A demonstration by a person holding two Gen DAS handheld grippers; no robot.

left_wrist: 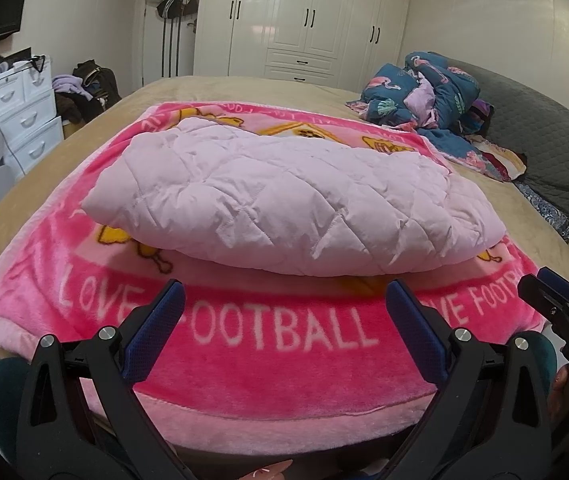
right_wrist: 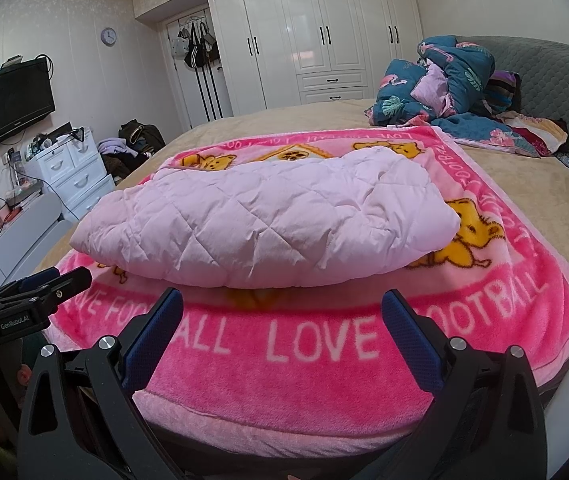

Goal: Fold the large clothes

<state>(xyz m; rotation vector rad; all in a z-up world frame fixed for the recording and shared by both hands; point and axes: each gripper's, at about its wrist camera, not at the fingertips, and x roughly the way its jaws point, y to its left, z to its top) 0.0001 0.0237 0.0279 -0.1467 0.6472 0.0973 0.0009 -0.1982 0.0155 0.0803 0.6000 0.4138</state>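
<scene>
- Across mid-frame in both views, we see the quilt (left_wrist: 284, 196) lying folded on the blanket (left_wrist: 284, 364), long axis left to right.
- We hold the left tongs (left_wrist: 284, 312) and right tongs (right_wrist: 282, 312) released, empty, just short of its near edge.
- Neither looks nearer.

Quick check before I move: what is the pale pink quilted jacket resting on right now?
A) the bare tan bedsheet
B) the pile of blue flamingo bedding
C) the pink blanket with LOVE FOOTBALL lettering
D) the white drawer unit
C: the folded quilted jacket lies on the pink blanket, whose lettering shows just in front of it; the left gripper and the right gripper are both open and hold nothing.
</scene>
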